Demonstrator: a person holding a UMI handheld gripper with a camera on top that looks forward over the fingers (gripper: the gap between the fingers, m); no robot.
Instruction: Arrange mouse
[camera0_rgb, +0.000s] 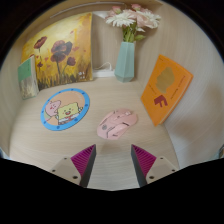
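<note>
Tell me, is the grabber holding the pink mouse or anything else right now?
No, nothing is held. The gripper is open with empty space between its fingers, and the pink mouse lies on the table just ahead of them, untouched.

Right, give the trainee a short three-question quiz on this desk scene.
1. True or false: the gripper is shut on the pink mouse.
2. What stands beyond the mouse, against the wall? A) a vase of flowers B) a kettle C) a lamp
3. Fill in: the round cartoon mat lies to the ____ of the mouse.

Key: 1 false, the fingers are open and the mouse lies just ahead of them; 2 A; 3 left.
</note>
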